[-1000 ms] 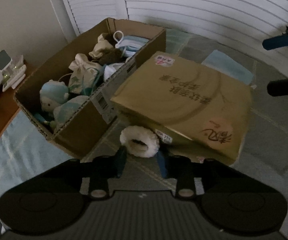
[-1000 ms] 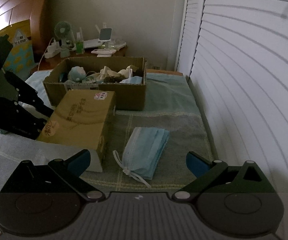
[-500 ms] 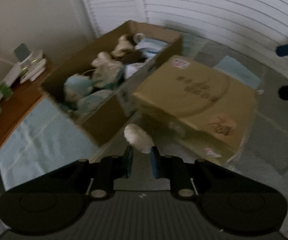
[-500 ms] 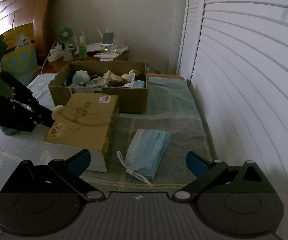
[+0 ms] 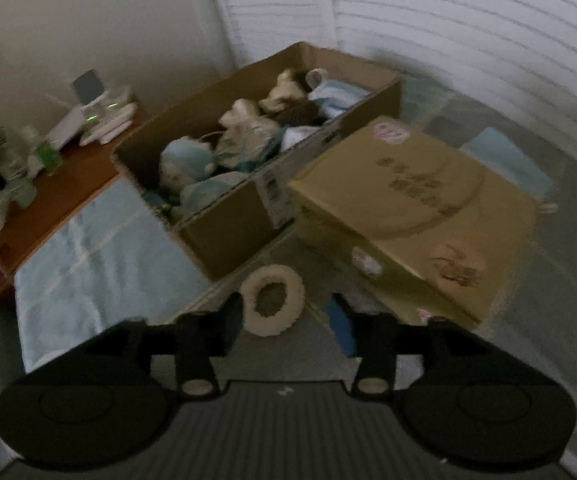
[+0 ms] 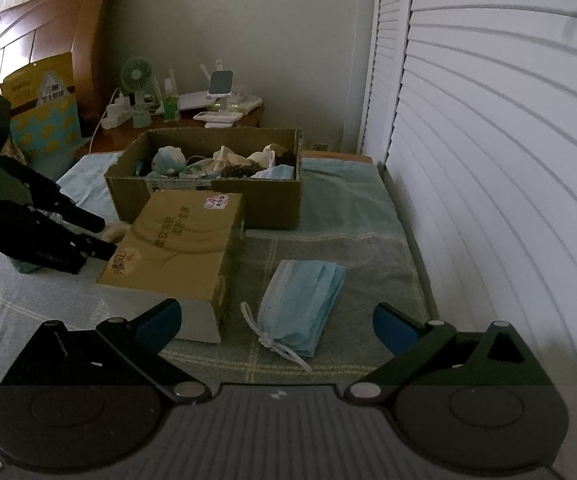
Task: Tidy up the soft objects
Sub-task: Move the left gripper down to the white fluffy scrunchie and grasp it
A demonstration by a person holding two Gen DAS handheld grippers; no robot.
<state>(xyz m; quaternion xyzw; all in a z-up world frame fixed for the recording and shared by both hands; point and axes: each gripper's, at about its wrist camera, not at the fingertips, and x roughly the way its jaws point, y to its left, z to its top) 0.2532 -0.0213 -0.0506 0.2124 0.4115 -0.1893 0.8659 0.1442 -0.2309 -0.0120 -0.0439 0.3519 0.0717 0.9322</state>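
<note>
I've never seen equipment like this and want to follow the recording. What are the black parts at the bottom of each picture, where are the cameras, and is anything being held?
No robot: a person holds a two-finger gripper in each hand, each with a forward-looking camera. The left gripper has just been opening; the fluffy white ring lies between its fingers, unpressed, on the bed. The right gripper hangs open over a blue face mask. Behind stand a closed box and an open box of soft toys.
</note>
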